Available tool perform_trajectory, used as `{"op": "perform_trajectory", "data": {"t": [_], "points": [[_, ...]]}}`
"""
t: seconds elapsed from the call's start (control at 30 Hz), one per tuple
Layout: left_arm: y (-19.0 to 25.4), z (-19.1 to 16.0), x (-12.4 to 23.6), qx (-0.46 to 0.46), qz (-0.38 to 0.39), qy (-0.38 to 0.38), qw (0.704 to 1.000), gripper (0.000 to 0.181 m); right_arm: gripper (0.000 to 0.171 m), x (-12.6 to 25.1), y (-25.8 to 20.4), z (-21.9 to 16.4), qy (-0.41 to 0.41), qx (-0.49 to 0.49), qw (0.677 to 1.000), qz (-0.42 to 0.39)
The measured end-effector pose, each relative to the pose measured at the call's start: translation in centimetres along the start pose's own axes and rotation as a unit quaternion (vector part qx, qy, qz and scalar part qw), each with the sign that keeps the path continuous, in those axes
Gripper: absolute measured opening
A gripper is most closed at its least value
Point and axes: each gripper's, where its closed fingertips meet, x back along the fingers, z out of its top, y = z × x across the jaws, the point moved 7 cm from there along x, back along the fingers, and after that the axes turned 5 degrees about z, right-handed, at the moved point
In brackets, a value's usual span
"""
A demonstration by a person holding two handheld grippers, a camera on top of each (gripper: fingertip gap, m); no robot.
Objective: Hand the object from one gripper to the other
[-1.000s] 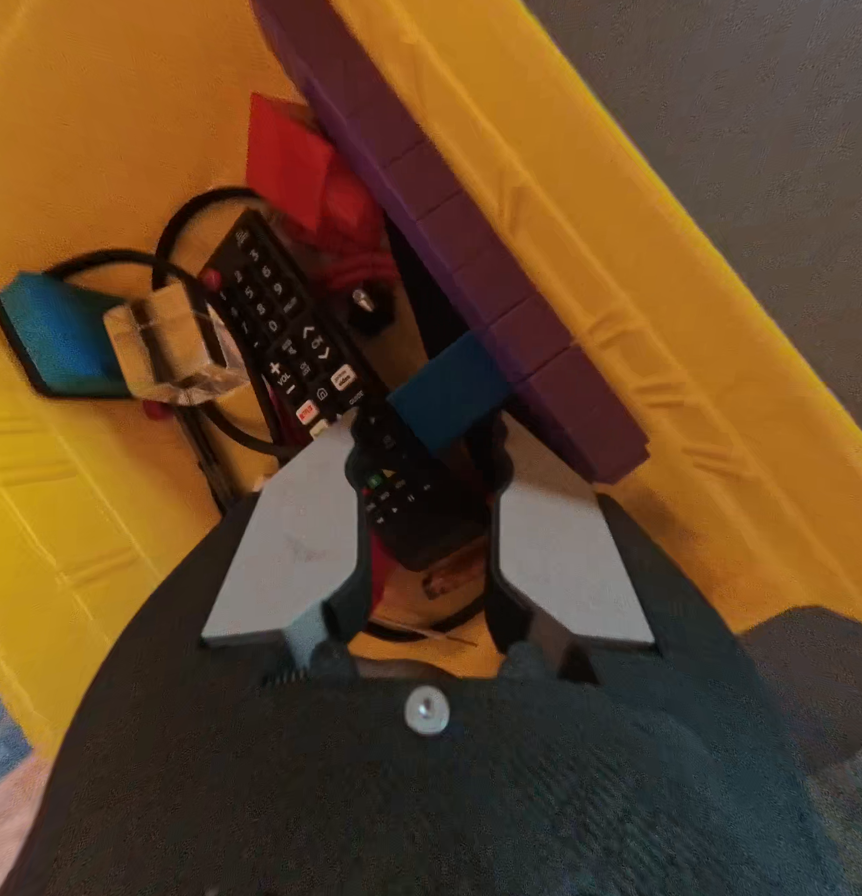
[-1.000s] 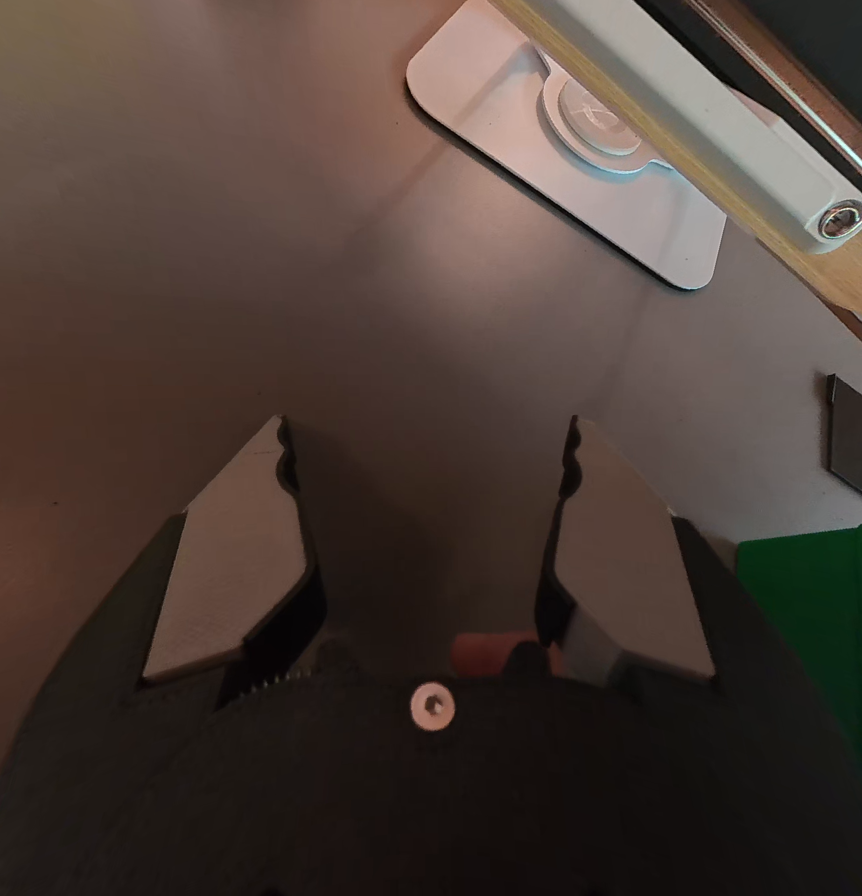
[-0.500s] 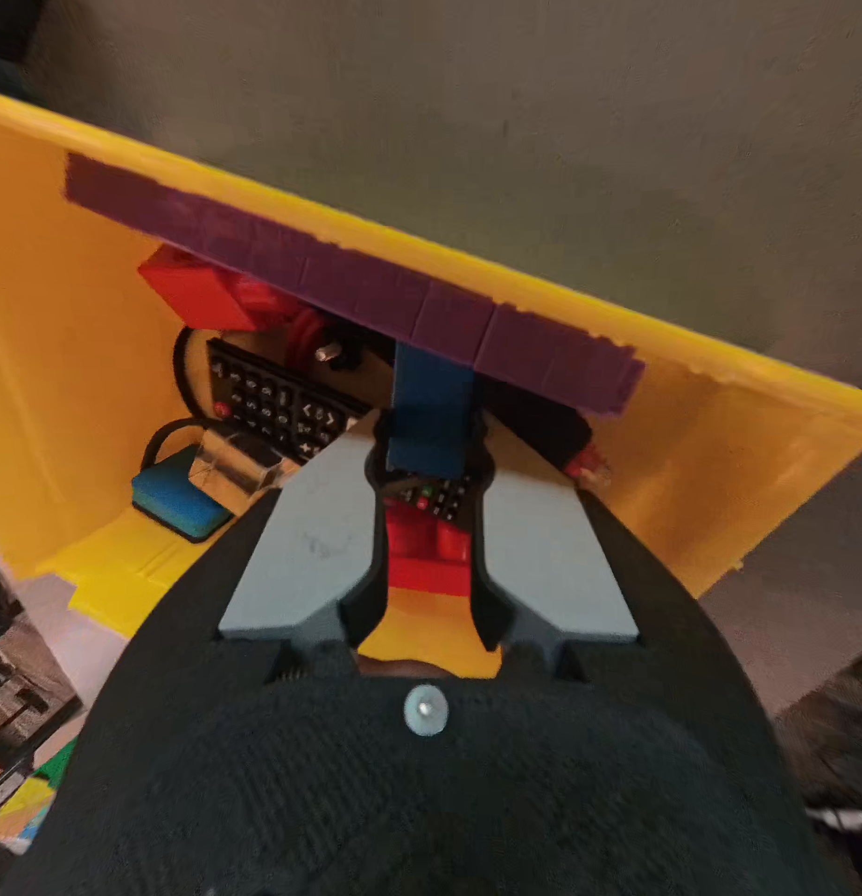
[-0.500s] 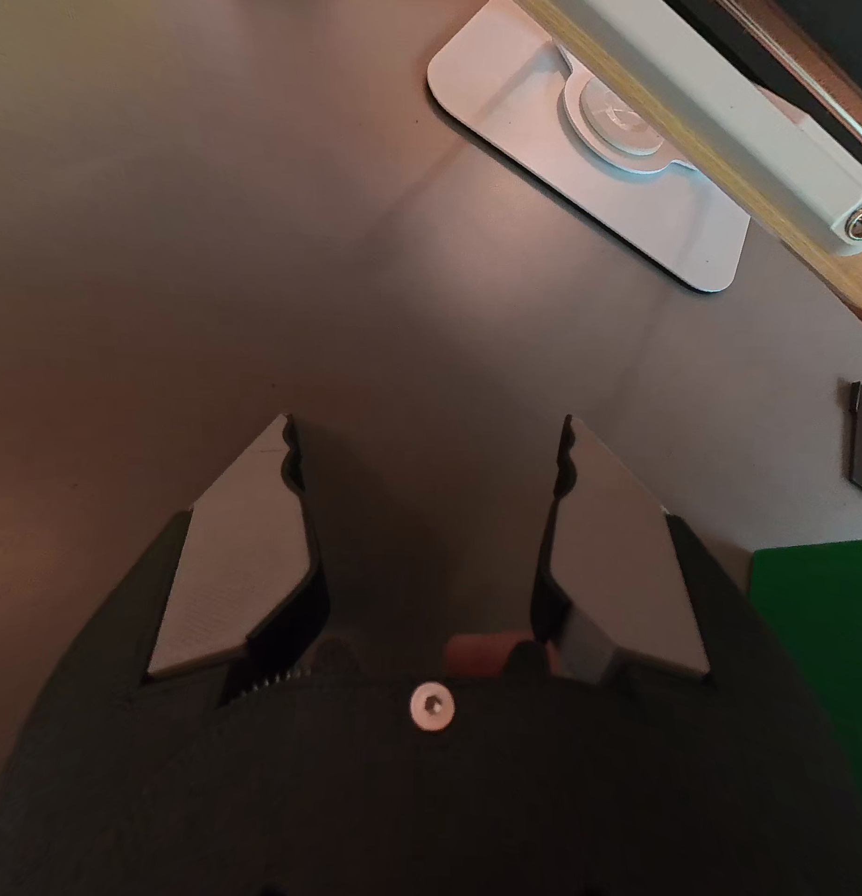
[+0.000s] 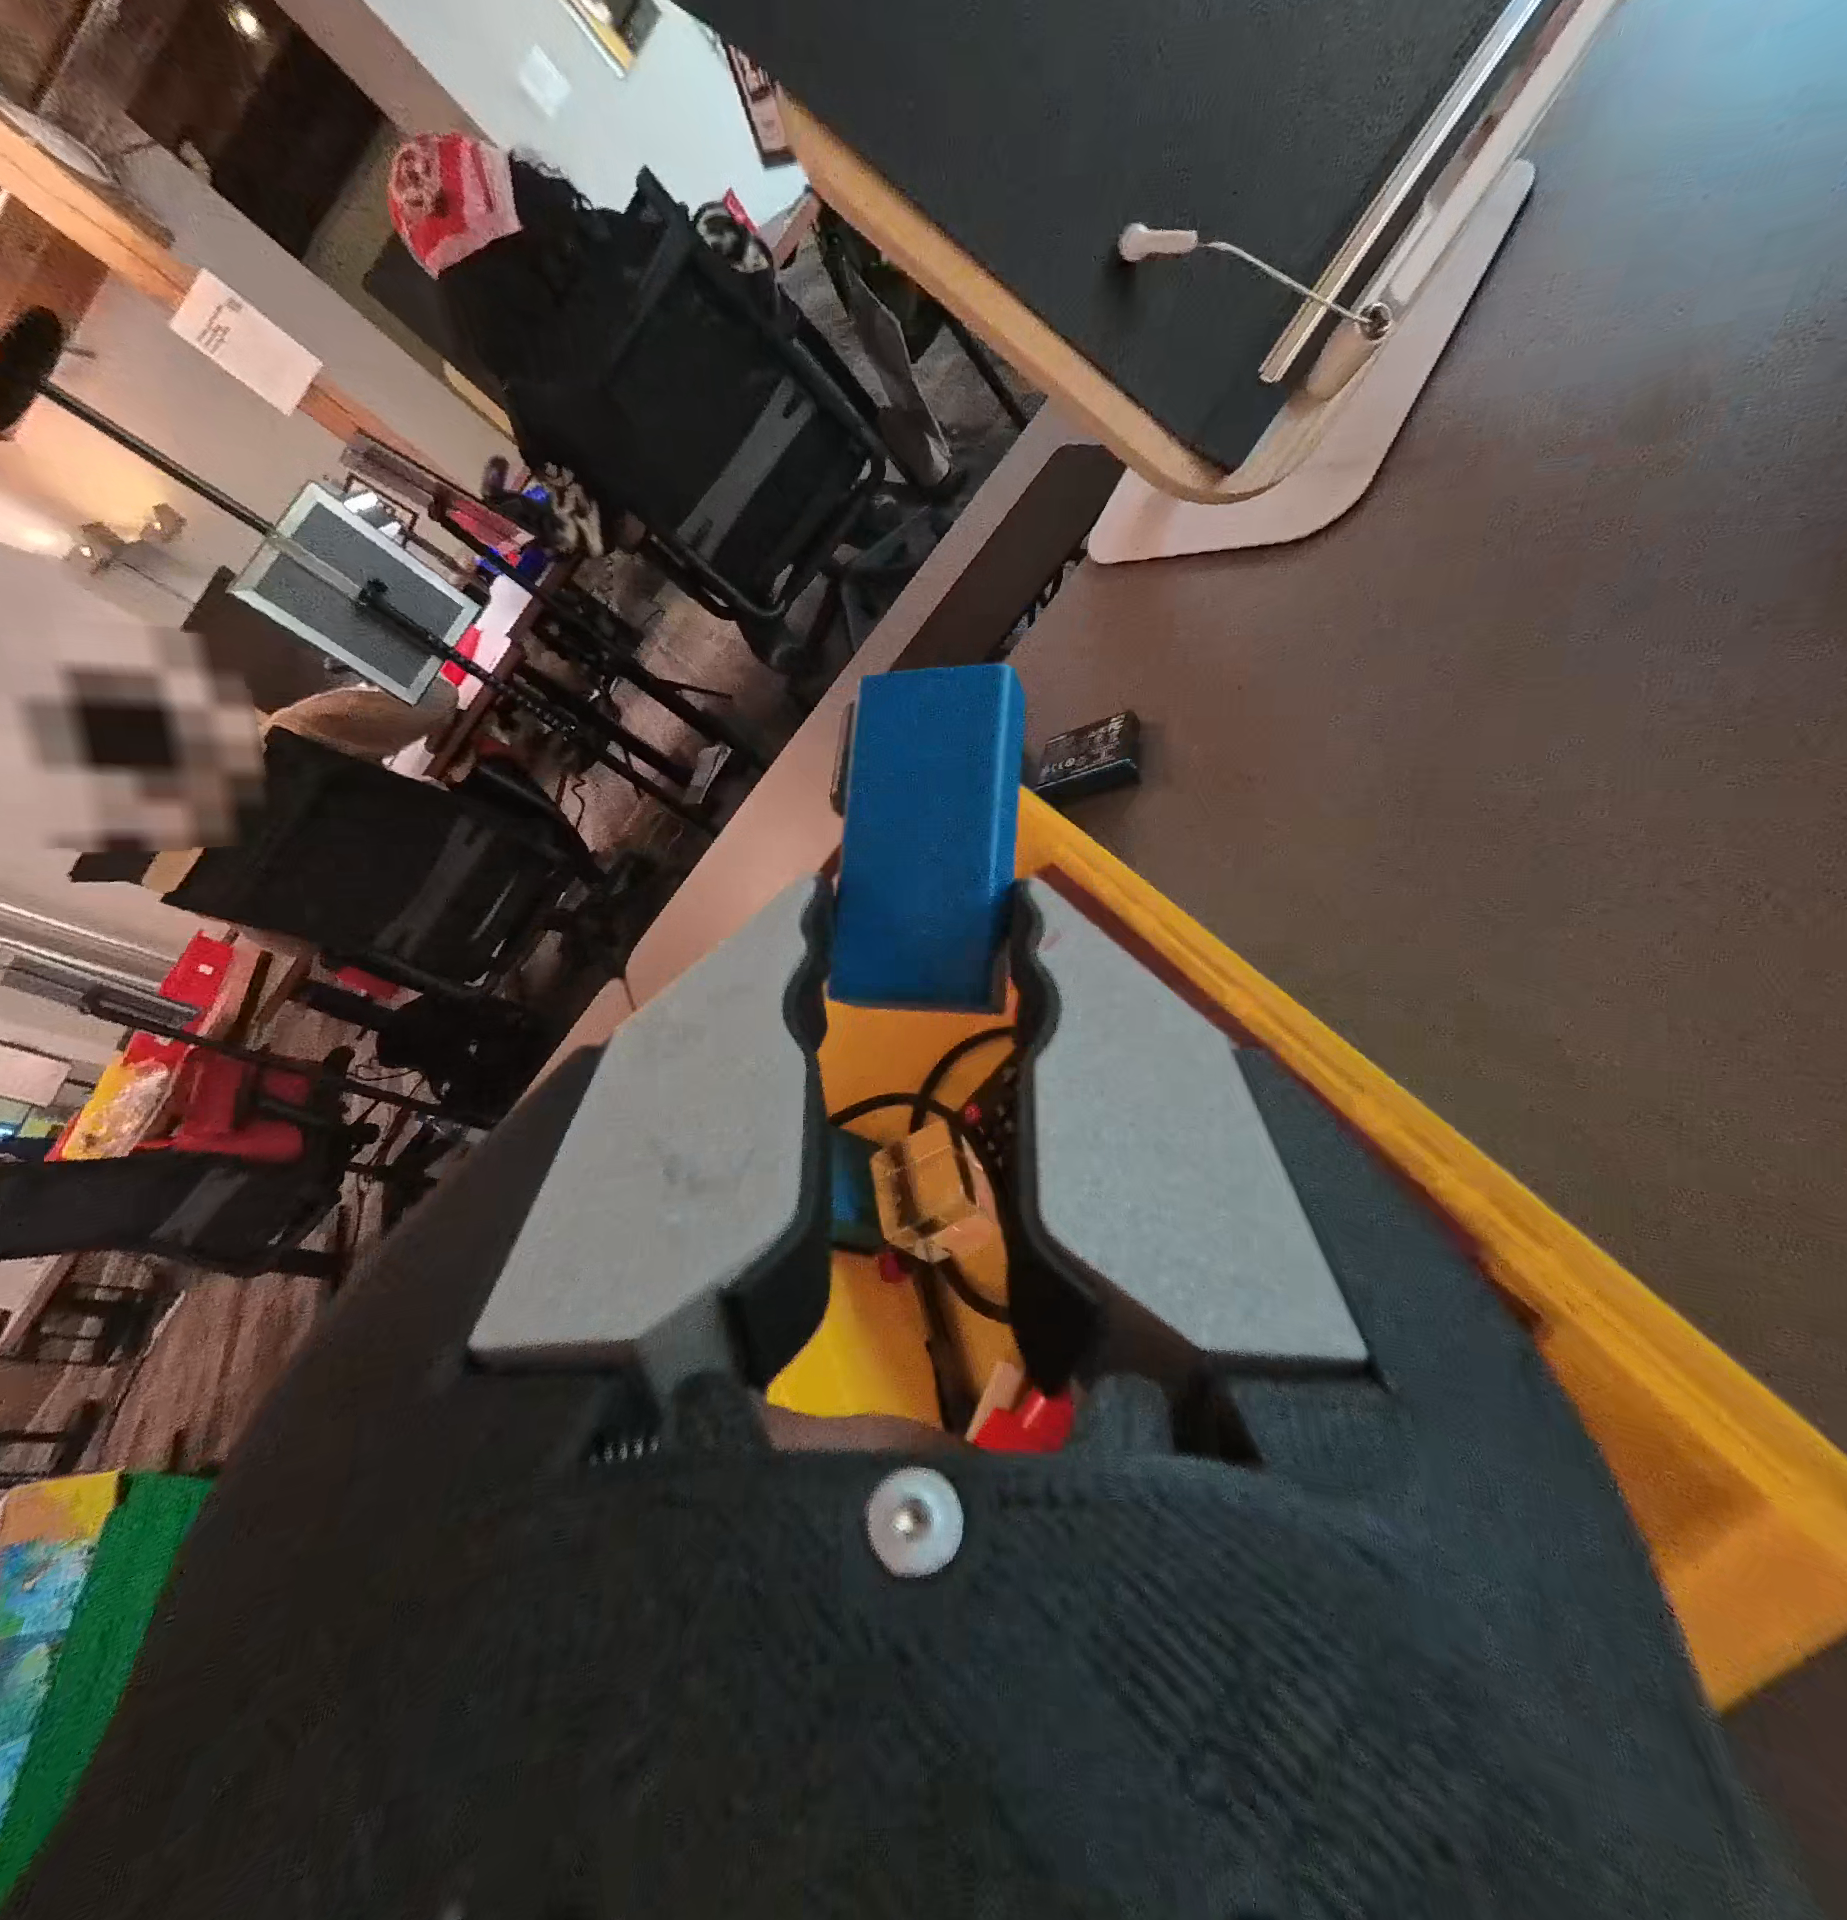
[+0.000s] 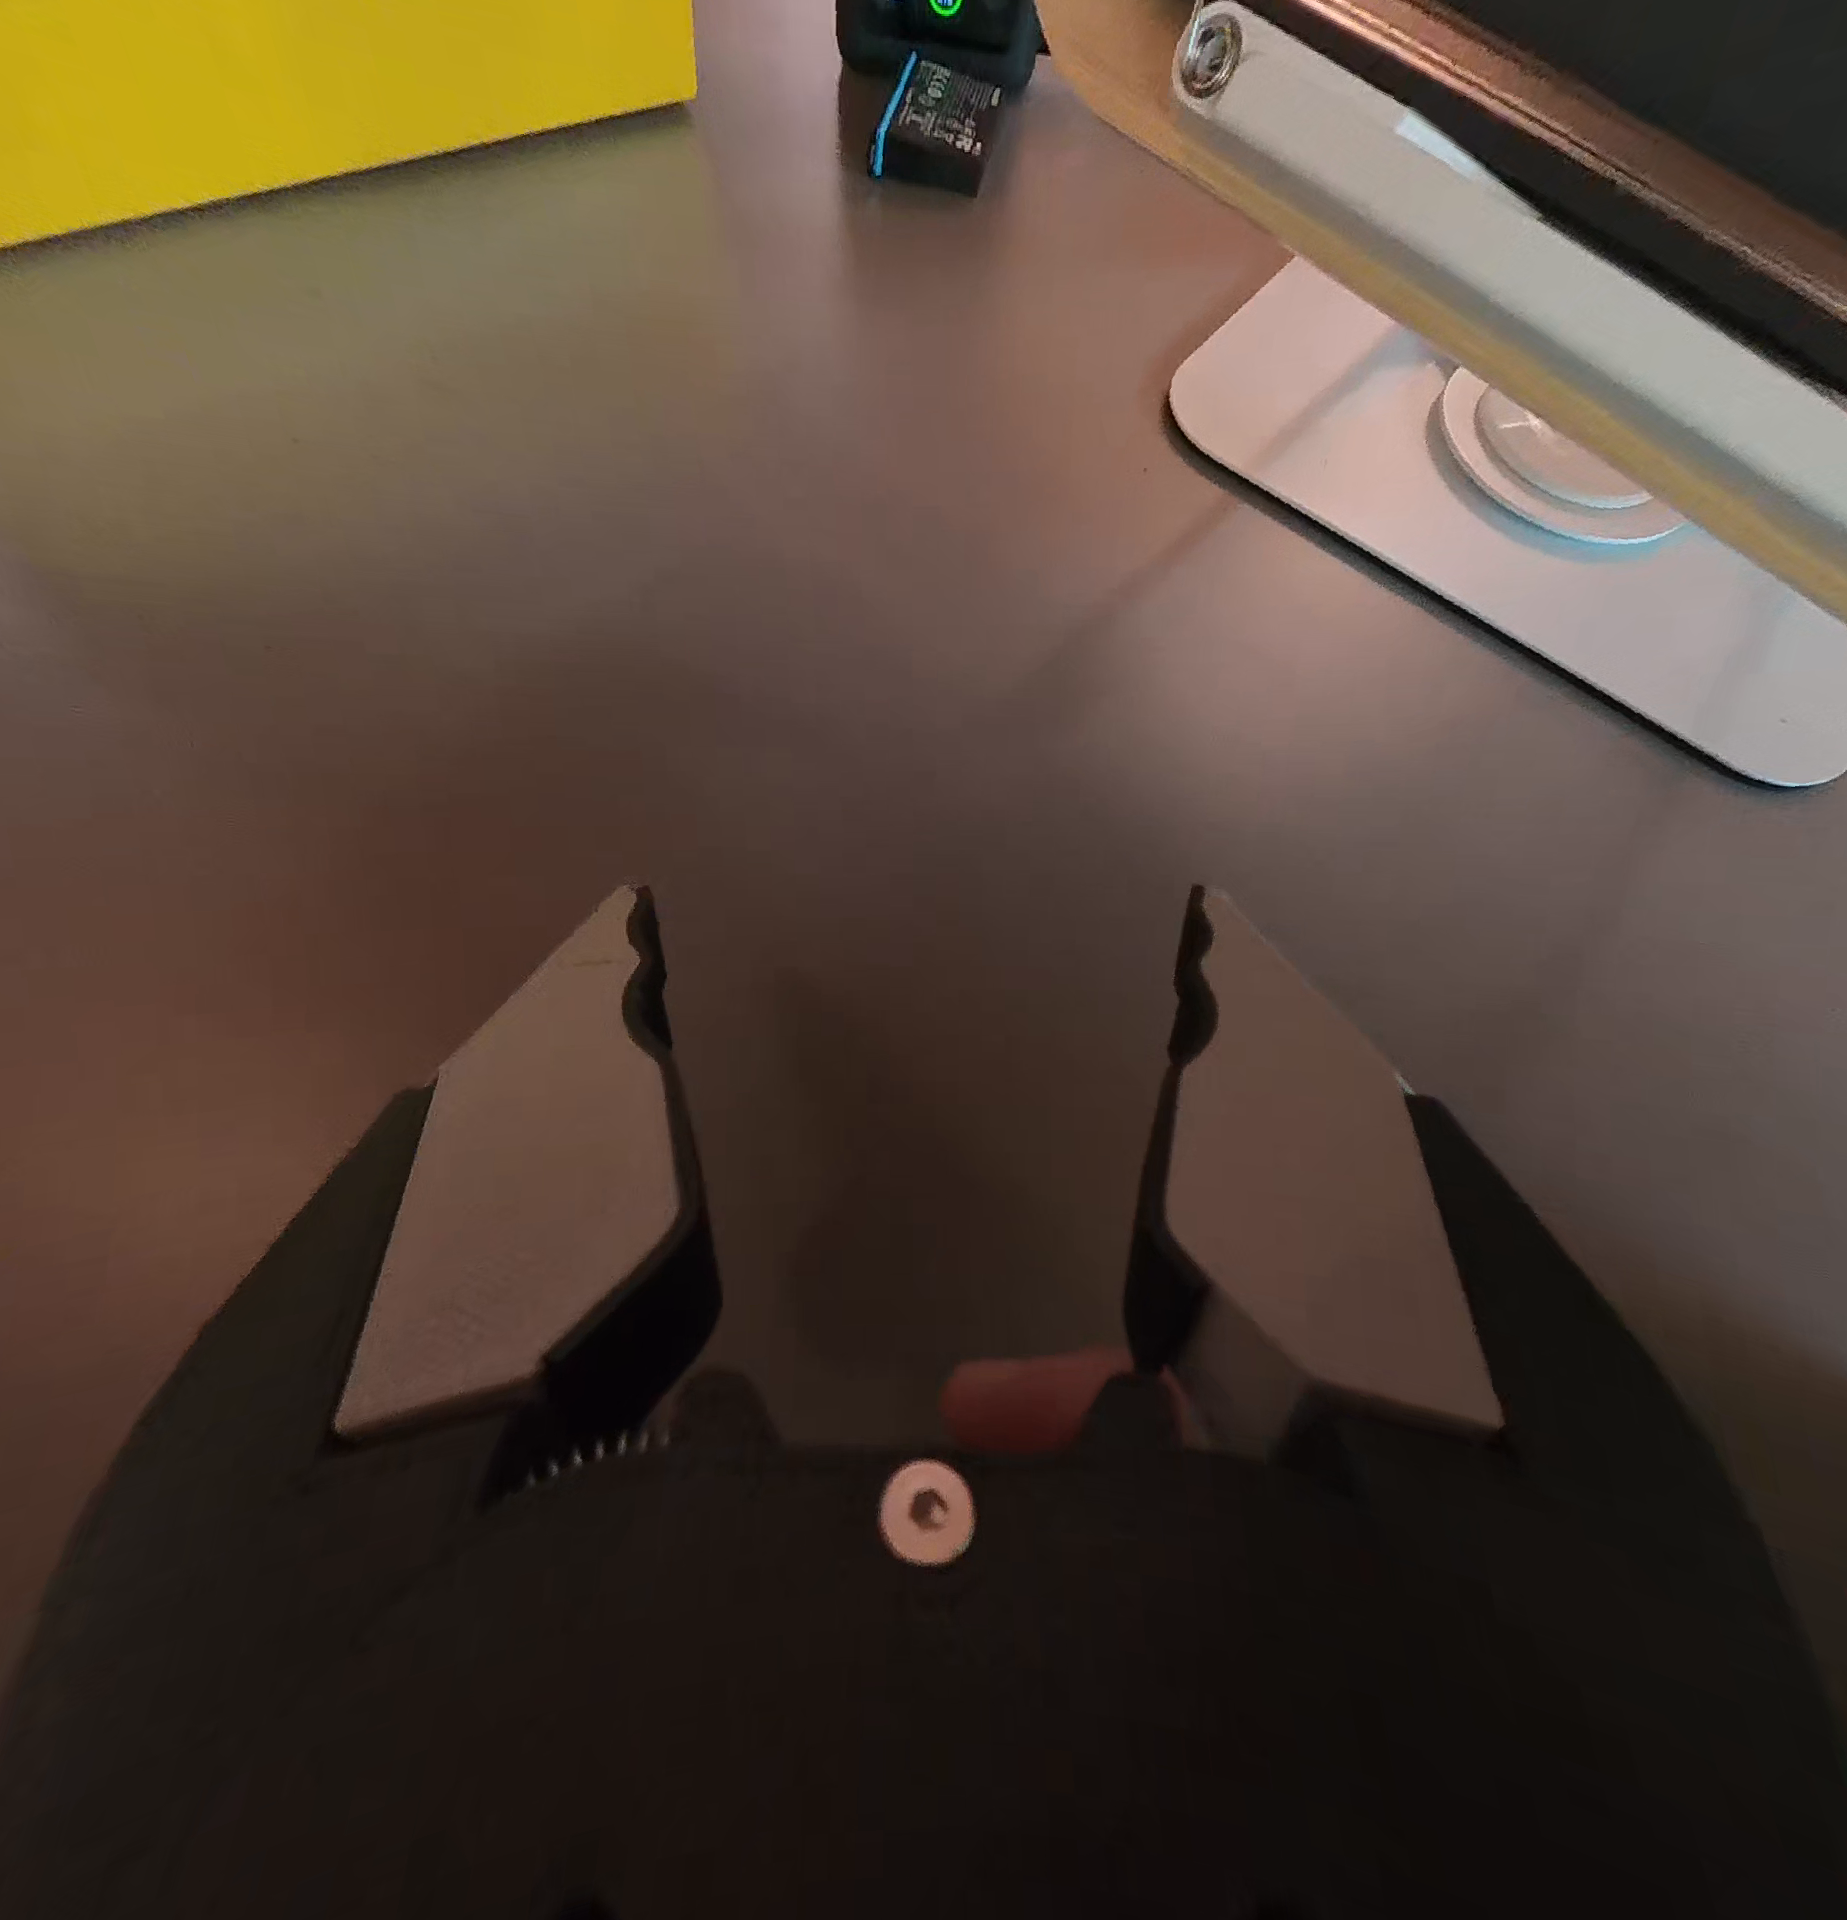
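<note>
Above yellow bin, left gripper clamping blue block

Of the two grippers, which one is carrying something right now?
The left gripper: it is shut on the blue block, raised above the yellow bin. The right gripper is open over the dark table, with nothing between its fingers.

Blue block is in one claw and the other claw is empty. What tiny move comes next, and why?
Probably bring the left gripper and its blue block sideways toward the right gripper. The block is clamped above the yellow bin, while the right one hangs open over bare table with nothing between its fingers.
</note>
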Motion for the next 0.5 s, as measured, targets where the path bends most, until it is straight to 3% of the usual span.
{"op": "perform_trajectory", "data": {"t": [0.1, 0.2, 0.33, 0.43, 0.5], "points": [[1.2, 1.1, 0.0, 0.035, -0.005, 0.032, 0.999, 0.031, 0.093, 0.0, -0.7, 0.4, 0.014, 0.004, 1.0, 0.023], [4.6, 5.9, 1.1, 0.04, -0.03, 0.112, 0.992, 0.031, 0.09, 1.1, -2.5, 2.3, 0.086, 0.002, 0.993, 0.087], [12.8, 12.2, 0.9, -0.006, -0.017, 0.165, 0.986, 0.031, 0.072, 4.5, -5.0, 6.1, 0.229, -0.054, 0.946, 0.225], [18.8, 14.3, -1.2, -0.044, 0.018, 0.17, 0.984, 0.031, 0.071, 6.7, -4.8, 7.8, 0.303, -0.102, 0.912, 0.258], [21.8, 15.6, -2.3, -0.053, 0.044, 0.191, 0.979, 0.031, 0.066, 7.0, -4.1, 7.8, 0.298, -0.129, 0.909, 0.262]]}}
